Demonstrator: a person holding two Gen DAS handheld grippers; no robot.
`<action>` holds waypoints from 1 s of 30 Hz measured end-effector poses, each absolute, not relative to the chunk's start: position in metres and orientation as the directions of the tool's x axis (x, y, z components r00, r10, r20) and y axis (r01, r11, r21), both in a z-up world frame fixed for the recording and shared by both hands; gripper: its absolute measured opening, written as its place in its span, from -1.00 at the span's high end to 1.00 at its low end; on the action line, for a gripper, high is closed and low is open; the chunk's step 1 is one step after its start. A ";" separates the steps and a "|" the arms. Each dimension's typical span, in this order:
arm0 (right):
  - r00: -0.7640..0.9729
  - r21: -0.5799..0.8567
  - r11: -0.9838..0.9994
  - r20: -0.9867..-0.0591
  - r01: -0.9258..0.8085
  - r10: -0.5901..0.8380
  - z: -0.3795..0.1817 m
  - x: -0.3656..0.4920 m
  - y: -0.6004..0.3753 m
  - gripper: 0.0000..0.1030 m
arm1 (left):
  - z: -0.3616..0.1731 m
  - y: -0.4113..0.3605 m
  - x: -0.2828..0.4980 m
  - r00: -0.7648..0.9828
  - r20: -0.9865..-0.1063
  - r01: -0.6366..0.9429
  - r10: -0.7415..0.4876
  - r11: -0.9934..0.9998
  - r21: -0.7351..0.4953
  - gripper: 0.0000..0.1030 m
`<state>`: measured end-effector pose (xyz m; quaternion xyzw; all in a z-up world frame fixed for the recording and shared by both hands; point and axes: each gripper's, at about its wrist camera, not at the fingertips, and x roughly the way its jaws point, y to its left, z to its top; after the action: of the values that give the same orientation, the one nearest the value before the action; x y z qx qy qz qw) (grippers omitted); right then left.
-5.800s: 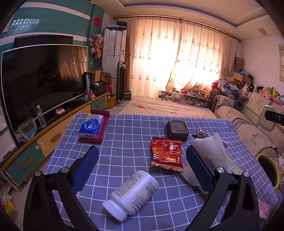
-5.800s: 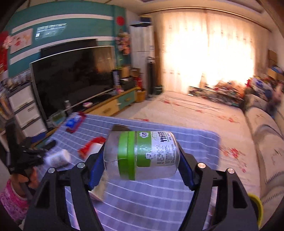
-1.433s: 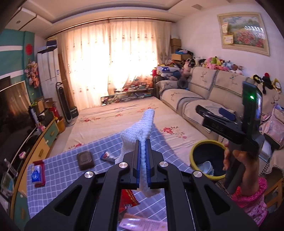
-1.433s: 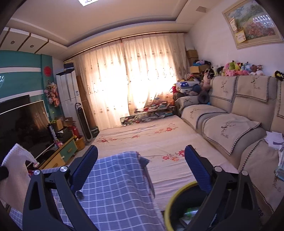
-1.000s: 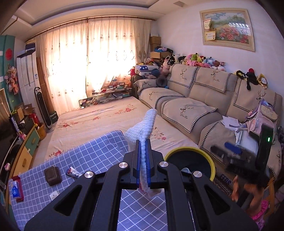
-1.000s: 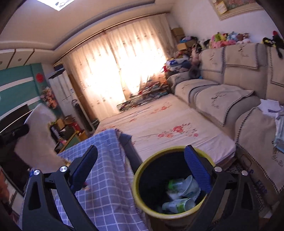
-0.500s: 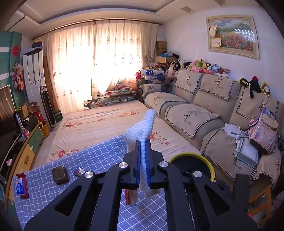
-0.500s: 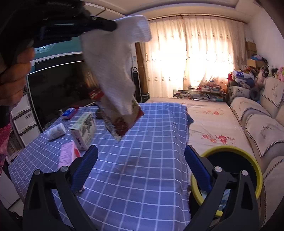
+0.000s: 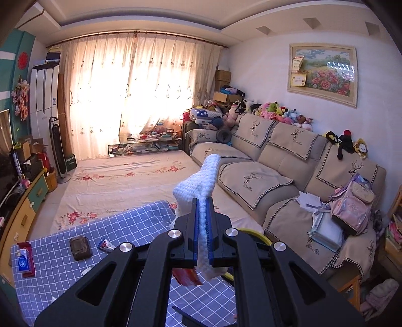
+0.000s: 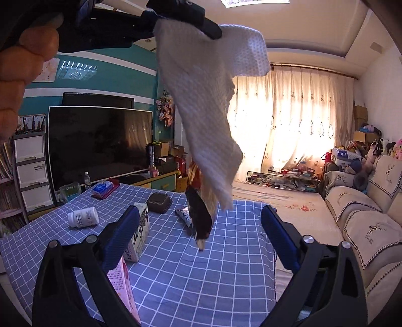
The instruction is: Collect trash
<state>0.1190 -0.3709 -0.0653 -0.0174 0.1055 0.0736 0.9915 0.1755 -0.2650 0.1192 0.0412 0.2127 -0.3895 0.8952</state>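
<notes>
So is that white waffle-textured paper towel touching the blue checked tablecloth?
Apart. The right wrist view shows the white paper towel hanging from the left gripper, well above the tablecloth.

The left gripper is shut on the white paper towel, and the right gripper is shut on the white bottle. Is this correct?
Not fully. The left gripper is shut on the white paper towel, but the right gripper is open and empty; the right wrist view shows the white bottle lying on the table.

Light: daylight through curtains, blown out to glare in both views | Ceiling lamp lit | TV shows reflections | Near paper towel backlit, shaded | Edges: strong fisheye bending, dark corner vignette | Focus: sharp, no motion blur
</notes>
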 end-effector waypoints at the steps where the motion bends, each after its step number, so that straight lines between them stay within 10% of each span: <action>1: 0.969 -0.007 0.990 -0.203 -0.143 0.139 -0.065 0.118 -0.374 -0.62 | 0.122 -0.264 0.173 0.608 -0.407 0.716 -0.682 0.692 -0.089 0.88; 8: 0.960 0.079 0.985 -0.224 -0.152 0.166 -0.064 0.121 -0.392 0.96 | 0.135 -0.265 0.159 0.603 -0.391 0.729 -0.695 0.679 -0.083 0.88; 19: 0.913 0.091 0.983 -0.365 -0.162 0.184 -0.094 0.103 -0.411 0.99 | 0.135 -0.272 0.164 0.608 -0.383 0.725 -0.696 0.683 -0.089 0.88; 30: 0.879 0.114 0.974 -0.460 0.196 -0.123 -0.130 0.016 -0.518 0.99 | 0.107 -0.327 0.190 0.549 -0.458 0.755 -0.699 0.650 -0.088 0.88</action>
<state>0.0157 -0.5177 -0.1300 0.0789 0.2312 -0.0826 0.9662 0.1900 -0.3265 0.1067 0.0594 0.2327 -0.4141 0.8780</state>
